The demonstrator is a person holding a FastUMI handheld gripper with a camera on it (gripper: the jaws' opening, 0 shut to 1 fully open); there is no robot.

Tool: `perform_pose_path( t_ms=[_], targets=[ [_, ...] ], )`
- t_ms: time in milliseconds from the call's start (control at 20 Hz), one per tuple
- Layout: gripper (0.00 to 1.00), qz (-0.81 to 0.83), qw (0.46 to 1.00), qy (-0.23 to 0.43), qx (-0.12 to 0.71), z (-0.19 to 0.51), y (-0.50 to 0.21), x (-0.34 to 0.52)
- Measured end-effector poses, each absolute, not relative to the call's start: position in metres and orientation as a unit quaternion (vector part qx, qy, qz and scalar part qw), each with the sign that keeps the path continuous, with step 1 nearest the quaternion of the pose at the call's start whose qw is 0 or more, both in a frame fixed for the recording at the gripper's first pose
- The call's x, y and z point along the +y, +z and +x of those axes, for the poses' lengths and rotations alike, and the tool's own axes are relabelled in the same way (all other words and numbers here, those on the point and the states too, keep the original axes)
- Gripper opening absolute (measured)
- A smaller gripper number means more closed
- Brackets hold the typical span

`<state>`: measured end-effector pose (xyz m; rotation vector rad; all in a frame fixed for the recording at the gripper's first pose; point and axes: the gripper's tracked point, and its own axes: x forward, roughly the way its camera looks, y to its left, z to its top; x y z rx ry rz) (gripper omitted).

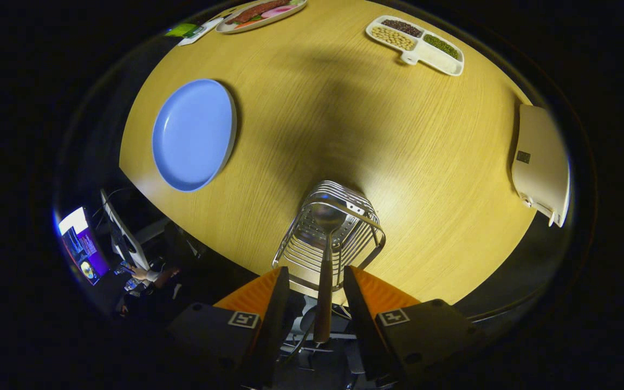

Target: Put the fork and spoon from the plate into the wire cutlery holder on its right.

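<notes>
The wire cutlery holder (329, 238) stands on the round wooden table (426, 162), just ahead of my fingertips. A spoon (327, 216) sits in it bowl down, and its brown handle rises toward me between my two fingers. My gripper (316, 272) is open directly above the holder; both orange fingers (260, 295) stand apart from the handle. Left of the holder and farther off lies the blue plate (193, 135) with nothing on it. I cannot make out a fork among the wires.
A white divided tray of beans (416, 43) and an oval dish of food (260, 12) sit at the table's far side. A white flat device (542, 162) lies at the right edge. Below the table's left edge are a lit screen (82, 246) and a person's hand.
</notes>
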<state>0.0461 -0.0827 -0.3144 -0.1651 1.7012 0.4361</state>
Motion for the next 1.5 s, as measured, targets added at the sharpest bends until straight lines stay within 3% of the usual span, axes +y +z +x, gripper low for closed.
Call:
perform_pose_path(
  t_ms=[50, 200, 300, 900, 1500],
  targets=[
    [0.68, -0.064, 0.651, 0.192, 0.732, 0.047, -0.311, -0.082],
    [0.91, -0.031, 0.702, 0.188, 0.686, 0.05, -0.294, -0.081],
    [0.99, -0.007, 0.737, 0.183, 0.651, 0.047, -0.28, -0.08],
    [1.0, 0.036, 0.931, 0.151, 0.331, 0.059, -0.141, -0.07],
    [0.98, -0.012, 0.993, 0.099, 0.064, 0.008, 0.032, -0.04]
  ],
)
